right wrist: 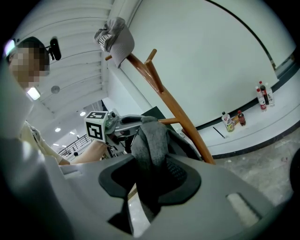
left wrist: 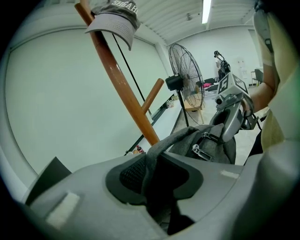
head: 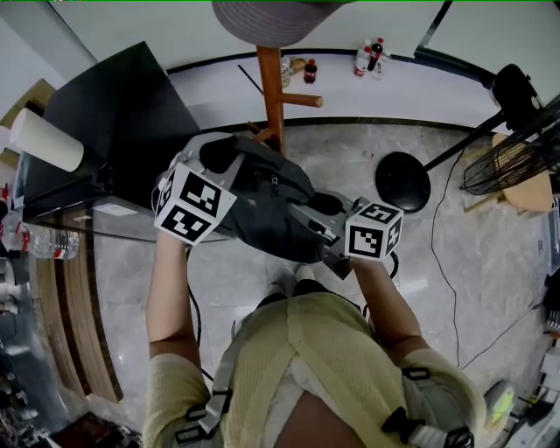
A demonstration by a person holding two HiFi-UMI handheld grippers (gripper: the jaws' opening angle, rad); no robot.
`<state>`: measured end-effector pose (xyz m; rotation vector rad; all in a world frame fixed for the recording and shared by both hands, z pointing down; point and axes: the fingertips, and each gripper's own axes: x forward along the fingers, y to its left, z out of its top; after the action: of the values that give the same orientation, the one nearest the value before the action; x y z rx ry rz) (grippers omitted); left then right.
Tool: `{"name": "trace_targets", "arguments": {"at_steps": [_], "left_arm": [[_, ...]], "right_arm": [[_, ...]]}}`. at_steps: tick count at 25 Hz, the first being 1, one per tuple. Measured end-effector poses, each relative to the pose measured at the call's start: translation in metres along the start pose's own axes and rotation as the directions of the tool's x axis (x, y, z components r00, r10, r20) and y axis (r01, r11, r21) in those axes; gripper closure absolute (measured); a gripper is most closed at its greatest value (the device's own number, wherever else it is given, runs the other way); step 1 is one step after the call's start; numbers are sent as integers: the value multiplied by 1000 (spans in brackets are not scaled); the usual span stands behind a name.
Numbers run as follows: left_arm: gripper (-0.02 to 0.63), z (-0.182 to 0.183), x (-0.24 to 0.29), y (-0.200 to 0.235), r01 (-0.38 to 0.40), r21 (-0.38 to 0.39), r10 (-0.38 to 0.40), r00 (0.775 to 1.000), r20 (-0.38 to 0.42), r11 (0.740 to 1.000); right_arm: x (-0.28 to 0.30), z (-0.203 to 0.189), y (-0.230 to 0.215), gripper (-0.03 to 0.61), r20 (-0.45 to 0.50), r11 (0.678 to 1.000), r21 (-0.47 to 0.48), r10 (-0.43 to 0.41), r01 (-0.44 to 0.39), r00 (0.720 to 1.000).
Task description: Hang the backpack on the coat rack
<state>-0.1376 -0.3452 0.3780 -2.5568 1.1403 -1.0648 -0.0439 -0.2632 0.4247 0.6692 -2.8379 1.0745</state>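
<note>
A pale marbled floor (head: 350, 157) fills the middle of the head view, seen steeply from above. The person (head: 324, 367), in a yellowish shirt, takes up the bottom centre, with both forearms reaching up the frame. A black slanted surface (head: 114, 122) lies at the upper left. The dark grey backpack (head: 271, 210) sits at the centre of the frame, held off the floor between the two grippers. It is just below the wooden coat rack (head: 270, 96), whose pole rises to the top centre. It is not hung on any peg, and whether it touches the pole cannot be told. A black standing fan (head: 512, 157) is at the right edge. The left gripper (left wrist: 154, 180) has its jaws closed on a grey backpack strap (left wrist: 161, 145) that runs up from between the pads. The right gripper (right wrist: 150, 180) has its jaws drawn narrowly together, pinching another grey strap (right wrist: 150, 140) that drapes over them. A grey cap (head: 271, 22) rests on top of the rack. A few small bottles (head: 372, 57) stand by the wall at the top, right of the pole.
</note>
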Motion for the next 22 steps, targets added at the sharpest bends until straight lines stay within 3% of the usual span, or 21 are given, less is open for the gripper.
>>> {"name": "trace_targets", "arguments": {"at_steps": [5, 13, 22], "left_arm": [[522, -5, -3, -9, 36, 6, -36, 999, 19, 999], [522, -16, -2, -14, 29, -53, -27, 999, 37, 998], [522, -26, -2, -19, 13, -174, 5, 995, 100, 985]], "right_arm": [[-3, -4, -20, 453, 27, 995, 92, -50, 48, 998], [-4, -3, -28, 453, 13, 996, 14, -94, 94, 996], [-3, -4, -41, 453, 33, 994, 15, -111, 111, 993]]}}
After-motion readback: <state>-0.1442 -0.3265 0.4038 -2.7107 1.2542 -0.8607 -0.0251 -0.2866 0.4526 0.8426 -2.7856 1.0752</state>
